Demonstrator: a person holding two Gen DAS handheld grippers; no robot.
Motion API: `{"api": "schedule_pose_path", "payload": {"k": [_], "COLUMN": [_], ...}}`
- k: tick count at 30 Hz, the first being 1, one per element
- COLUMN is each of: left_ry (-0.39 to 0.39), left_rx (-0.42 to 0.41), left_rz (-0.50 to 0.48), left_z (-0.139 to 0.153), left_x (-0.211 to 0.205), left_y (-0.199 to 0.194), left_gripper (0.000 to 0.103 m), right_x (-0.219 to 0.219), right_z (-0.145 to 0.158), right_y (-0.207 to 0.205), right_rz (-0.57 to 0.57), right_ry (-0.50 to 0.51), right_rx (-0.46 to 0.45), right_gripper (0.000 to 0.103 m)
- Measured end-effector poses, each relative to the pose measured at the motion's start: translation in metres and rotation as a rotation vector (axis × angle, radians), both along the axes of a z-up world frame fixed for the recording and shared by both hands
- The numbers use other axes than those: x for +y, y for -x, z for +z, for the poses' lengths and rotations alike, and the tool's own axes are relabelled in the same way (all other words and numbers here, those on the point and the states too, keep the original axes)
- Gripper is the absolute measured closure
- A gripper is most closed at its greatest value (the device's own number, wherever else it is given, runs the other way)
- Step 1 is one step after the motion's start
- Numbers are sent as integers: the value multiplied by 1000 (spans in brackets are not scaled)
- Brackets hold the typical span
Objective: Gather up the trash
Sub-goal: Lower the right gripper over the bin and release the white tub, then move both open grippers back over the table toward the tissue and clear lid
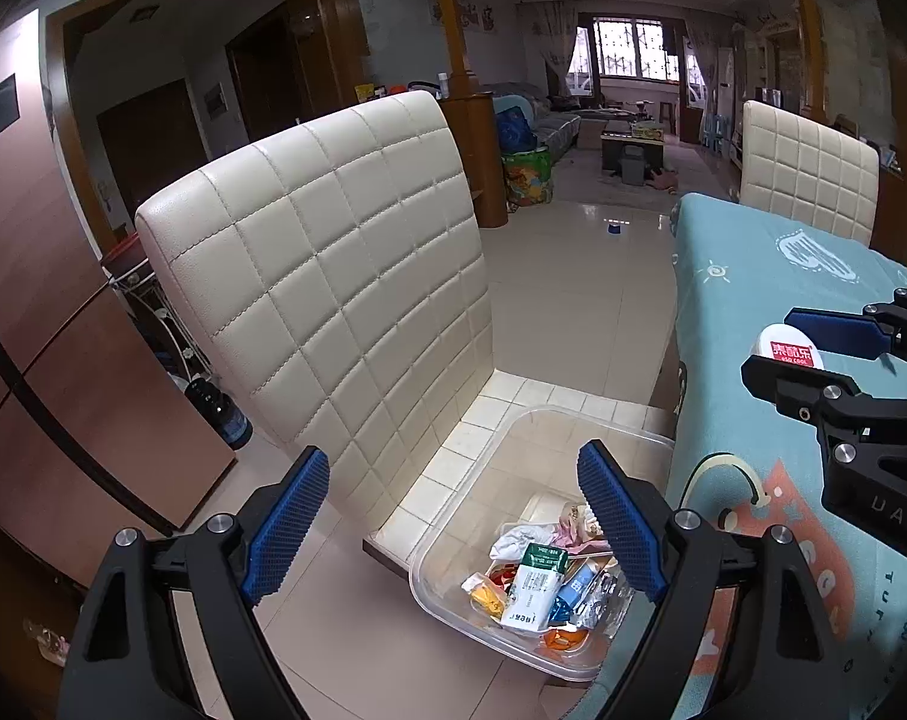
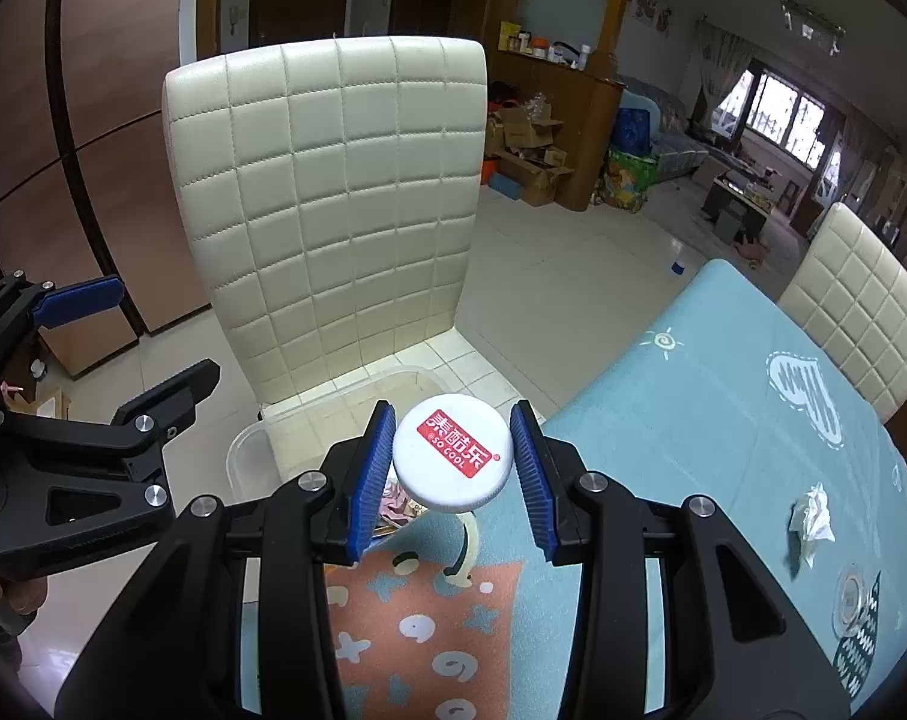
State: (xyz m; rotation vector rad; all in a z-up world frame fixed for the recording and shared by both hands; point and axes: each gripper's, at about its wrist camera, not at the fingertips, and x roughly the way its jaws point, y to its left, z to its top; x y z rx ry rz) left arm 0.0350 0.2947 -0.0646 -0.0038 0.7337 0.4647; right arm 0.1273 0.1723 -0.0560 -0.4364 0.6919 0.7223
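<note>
My right gripper (image 2: 453, 411) is shut on a round white cap (image 2: 450, 459) with a red label, its blue pads against the cap's two sides. It holds the cap above the table's near-left corner, beside a clear plastic bin (image 2: 249, 444). The left wrist view shows this right gripper (image 1: 774, 345) and the cap (image 1: 789, 351) at the right edge. The bin (image 1: 447, 594) stands on a cream chair's seat and holds several wrappers and cartons (image 1: 537, 582). My left gripper (image 1: 453, 462) hangs open and empty over the bin. A crumpled tissue (image 2: 810, 519) lies on the table.
The table (image 2: 693, 390) wears a light blue patterned cloth. The cream quilted chair (image 1: 333, 270) faces it, and a second chair (image 2: 861, 312) stands at the far side. A small clear round item (image 2: 852, 597) lies near the tissue. A dark bottle (image 1: 222, 414) stands on the floor.
</note>
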Motion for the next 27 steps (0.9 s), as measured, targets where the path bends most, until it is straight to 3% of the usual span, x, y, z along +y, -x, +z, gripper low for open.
{"api": "schedule_pose_path", "payload": {"k": [5, 6, 8, 15, 27], "left_ry": [17, 19, 21, 18, 1], "left_rx": [-7, -6, 0, 11, 27], "left_rz": [16, 17, 18, -6, -115], "left_z": [1, 1, 1, 2, 5], "left_x": [5, 5, 5, -4, -56], "left_y": [3, 3, 2, -2, -22], "left_gripper": [20, 20, 20, 20, 20], "right_x": [3, 3, -2, -21, -84], "right_z": [2, 2, 4, 3, 10], "right_y": [0, -1, 1, -7, -18], "right_rz": [6, 5, -12, -57, -159], "right_ry": [-4, -3, -24, -20, -54], "right_rx": [-2, 5, -19, -9, -12], "right_gripper": [59, 44, 34, 35, 35]}}
